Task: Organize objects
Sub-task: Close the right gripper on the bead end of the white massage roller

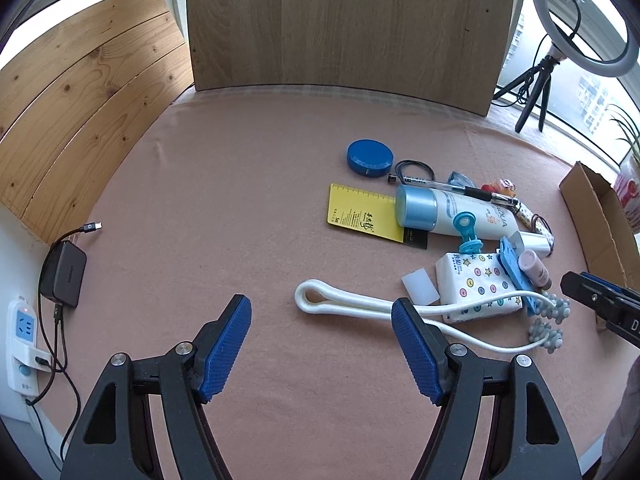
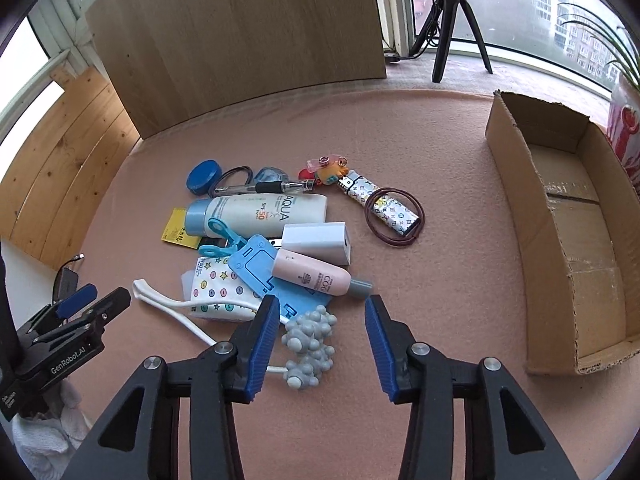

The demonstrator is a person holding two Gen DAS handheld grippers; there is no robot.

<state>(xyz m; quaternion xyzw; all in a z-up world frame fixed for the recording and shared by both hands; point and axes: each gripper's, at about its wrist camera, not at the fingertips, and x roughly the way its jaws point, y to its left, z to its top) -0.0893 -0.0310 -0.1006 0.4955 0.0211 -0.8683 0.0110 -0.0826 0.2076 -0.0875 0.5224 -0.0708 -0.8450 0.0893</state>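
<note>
A pile of small items lies on the pink cloth: a sunscreen tube (image 2: 260, 212), a pink tube (image 2: 316, 274), a white massage roller with grey knobs (image 2: 310, 340), a tissue pack (image 2: 218, 288), a blue card holder (image 2: 272, 272), a white charger block (image 2: 316, 240), a patterned lighter (image 2: 386, 210) and a blue round tin (image 2: 204, 176). An open cardboard box (image 2: 516, 184) stands at the right. My right gripper (image 2: 320, 334) is open and empty, just before the roller's knobs and the pink tube. My left gripper (image 1: 320, 344) is open and empty, over the roller's white handle (image 1: 340, 304).
A wooden board (image 1: 340, 24) stands at the back. Pine planks (image 1: 80, 100) lean at the left. A power strip (image 1: 24, 344) and a black adapter (image 1: 64, 274) lie at the left edge. A ring light tripod (image 2: 452, 20) and a plant (image 2: 624, 60) stand by the window.
</note>
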